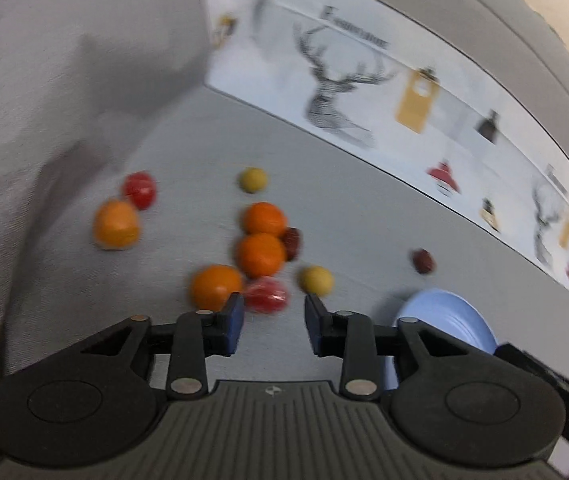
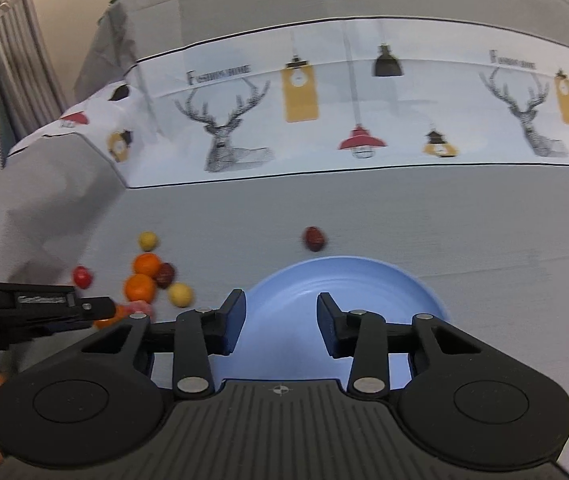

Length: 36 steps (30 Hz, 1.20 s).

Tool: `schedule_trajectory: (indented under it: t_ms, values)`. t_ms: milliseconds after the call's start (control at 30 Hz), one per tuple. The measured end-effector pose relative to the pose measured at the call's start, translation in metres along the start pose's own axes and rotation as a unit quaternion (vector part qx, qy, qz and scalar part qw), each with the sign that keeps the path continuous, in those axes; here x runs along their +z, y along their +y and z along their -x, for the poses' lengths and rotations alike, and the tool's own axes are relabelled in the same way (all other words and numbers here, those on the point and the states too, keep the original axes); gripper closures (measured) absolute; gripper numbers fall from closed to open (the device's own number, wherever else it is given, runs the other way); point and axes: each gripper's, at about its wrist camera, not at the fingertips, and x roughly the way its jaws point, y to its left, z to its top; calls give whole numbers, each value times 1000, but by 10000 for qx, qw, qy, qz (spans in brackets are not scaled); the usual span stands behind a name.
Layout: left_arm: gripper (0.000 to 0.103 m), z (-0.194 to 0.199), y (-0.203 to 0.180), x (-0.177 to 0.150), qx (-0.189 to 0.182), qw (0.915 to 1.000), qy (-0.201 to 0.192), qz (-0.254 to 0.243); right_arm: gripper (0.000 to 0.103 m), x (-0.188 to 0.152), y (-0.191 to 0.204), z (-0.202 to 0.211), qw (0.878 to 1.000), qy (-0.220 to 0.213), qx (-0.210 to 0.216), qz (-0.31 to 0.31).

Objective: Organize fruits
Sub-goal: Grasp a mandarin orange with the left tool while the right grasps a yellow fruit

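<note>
Blue plate (image 2: 364,292): bare inside, flat on grey worktop (image 2: 484,232).
Fruit cluster (image 1: 260,254): on worktop left of plate, oranges, red and yellow pieces touching.
Left gripper (image 1: 272,322): jaws wide, empty, red fruit (image 1: 266,294) just ahead.
Right gripper (image 2: 280,322): jaws wide, empty, over plate.
Dark fruit (image 2: 314,238): alone beyond plate.

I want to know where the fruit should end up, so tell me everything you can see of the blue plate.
The blue plate is round, pale blue, smooth and glossy, probably plastic or glazed ceramic, with faint concentric rings inside. It lies flat on the grey tablecloth and holds nothing. The right gripper hovers open over its near side, hiding that edge. No fruit touches it; a dark red fruit lies just beyond its far rim.
</note>
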Motion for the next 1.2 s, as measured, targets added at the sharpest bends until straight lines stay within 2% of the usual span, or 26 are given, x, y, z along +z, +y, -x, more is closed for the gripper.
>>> schedule_trajectory:
  t_ms: [67,167,333,467,533,633,767,933,1000,1100,1133,1167,1200]
  values:
    - [48,-2,7,2,165,9997,-21,199,61,-1,12,-6,9999,64,106,94]
    - [38,-5,13,3,422,9986,-92,308,61,-1,31,-17,9992,163,277,251]
    - [37,-20,21,3,809,9958,-13,426,60,-2,56,-45,9970,469,358,502]
    - [37,-26,23,4,804,9958,-9,433,55,4,74,-73,9957,572,365,625]
    - [42,-31,24,3,870,9953,94,413,53,5,82,-90,9955,590,252,701]
    - [42,-35,26,3,881,9949,172,457,50,7,82,-113,9952,727,141,632]
    - [44,-37,24,3,893,9949,156,443,49,8,76,-142,9941,950,37,516]
    - [45,-39,26,7,856,9949,140,514,49,11,73,-159,9925,1163,211,299]
    - [49,-39,26,8,816,9952,138,525,50,11,75,-163,9922,1180,251,310]
    - [59,-35,24,6,730,9962,135,459,55,11,74,-163,9910,1251,396,280]
    - [67,-34,23,5,681,9967,127,431,56,10,76,-162,9904,1281,431,291]
    - [70,-32,23,6,653,9970,113,391,57,10,77,-162,9898,1305,473,322]
    - [70,-32,22,6,683,9970,99,361,62,9,78,-161,9890,1338,526,344]
